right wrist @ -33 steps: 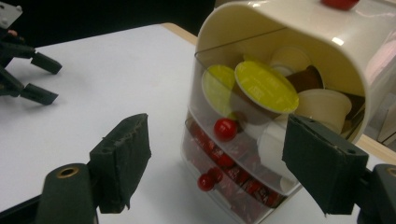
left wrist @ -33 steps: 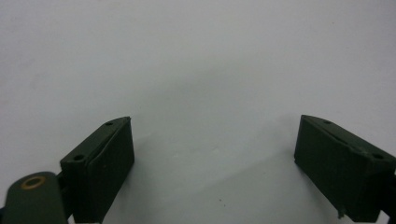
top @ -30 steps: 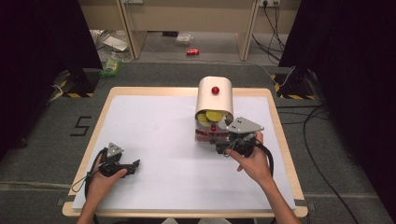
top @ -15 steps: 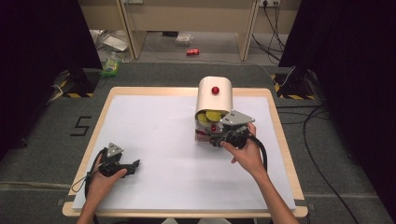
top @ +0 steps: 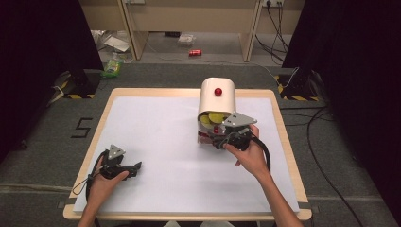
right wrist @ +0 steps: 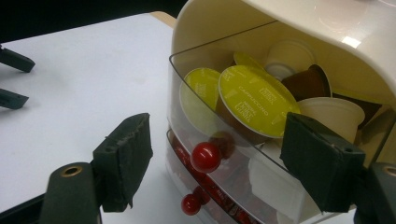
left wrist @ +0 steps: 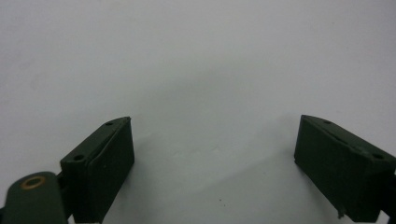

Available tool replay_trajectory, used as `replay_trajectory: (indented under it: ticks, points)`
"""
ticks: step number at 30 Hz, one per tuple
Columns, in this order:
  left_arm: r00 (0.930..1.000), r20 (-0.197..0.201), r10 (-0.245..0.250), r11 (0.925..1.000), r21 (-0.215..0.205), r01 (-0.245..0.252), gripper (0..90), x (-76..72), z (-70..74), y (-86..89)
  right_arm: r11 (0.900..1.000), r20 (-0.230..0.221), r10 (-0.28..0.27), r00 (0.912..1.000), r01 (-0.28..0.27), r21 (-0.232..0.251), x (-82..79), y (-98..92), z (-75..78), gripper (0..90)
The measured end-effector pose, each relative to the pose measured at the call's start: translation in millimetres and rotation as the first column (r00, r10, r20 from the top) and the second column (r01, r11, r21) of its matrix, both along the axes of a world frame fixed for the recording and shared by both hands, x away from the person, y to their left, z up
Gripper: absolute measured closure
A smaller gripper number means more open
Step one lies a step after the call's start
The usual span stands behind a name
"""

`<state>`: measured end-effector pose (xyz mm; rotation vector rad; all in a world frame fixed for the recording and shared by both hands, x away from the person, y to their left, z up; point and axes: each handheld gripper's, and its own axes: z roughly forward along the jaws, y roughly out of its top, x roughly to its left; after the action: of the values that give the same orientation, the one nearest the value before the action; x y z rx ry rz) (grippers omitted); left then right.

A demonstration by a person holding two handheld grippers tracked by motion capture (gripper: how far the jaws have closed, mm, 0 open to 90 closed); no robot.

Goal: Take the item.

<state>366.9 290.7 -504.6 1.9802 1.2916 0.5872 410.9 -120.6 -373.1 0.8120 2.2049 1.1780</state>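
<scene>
My white-topped wooden table (top: pixel 156 123) stands on grey carpet. A cream dome-shaped capsule dispenser (top: pixel 217 97) with clear drawers faces my right gripper (right wrist: pixel 215 158), jaws wide around its red knob (right wrist: pixel 206 157). My left gripper (left wrist: pixel 212 158) rests wide open, holding nothing.

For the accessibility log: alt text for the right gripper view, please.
The open right tool frames a red knob on the clear upper drawer of a cream capsule holder, not touching it. Yellow-lidded capsules fill that drawer; a second red knob sits below.
</scene>
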Motion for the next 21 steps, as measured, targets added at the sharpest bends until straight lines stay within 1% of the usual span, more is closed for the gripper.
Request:
replay_trajectory:
  ticks: [3,6,11,15,18,21]
  points:
    - [1.0000,0.000,0.000,1.0000,-0.003,0.000,11.5,0.1,-0.1,0.0,1.000,-0.006,0.007,1.0000,-0.007,0.001,-3.6,-0.1,2.5,25.4]
    - [1.0000,0.001,0.000,1.0000,-0.001,0.000,11.5,0.0,-0.1,0.0,1.000,-0.001,0.016,0.9999,-0.016,-0.022,-7.9,-1.0,4.5,26.2]
    - [1.0000,0.000,0.000,1.0000,-0.003,0.000,11.5,0.1,-0.1,0.0,0.999,-0.007,0.026,0.9996,-0.026,-0.019,-10.6,-2.8,4.8,26.9]
    - [1.0000,0.006,0.002,1.0000,0.004,-0.002,11.6,-0.6,0.0,-0.7,0.999,-0.011,0.039,0.9992,-0.040,-0.021,-14.9,-3.6,5.0,26.9]
    - [0.9999,0.012,0.001,0.9999,0.012,-0.002,11.6,-1.3,0.2,-1.5,0.999,-0.014,0.051,0.9986,-0.051,-0.013,-19.6,-5.3,4.2,27.1]
    - [1.0000,0.009,0.001,1.0000,0.005,-0.001,11.6,-0.9,0.0,-1.1,0.998,-0.018,0.055,0.9983,-0.056,-0.013,-22.7,-5.7,4.4,27.8]
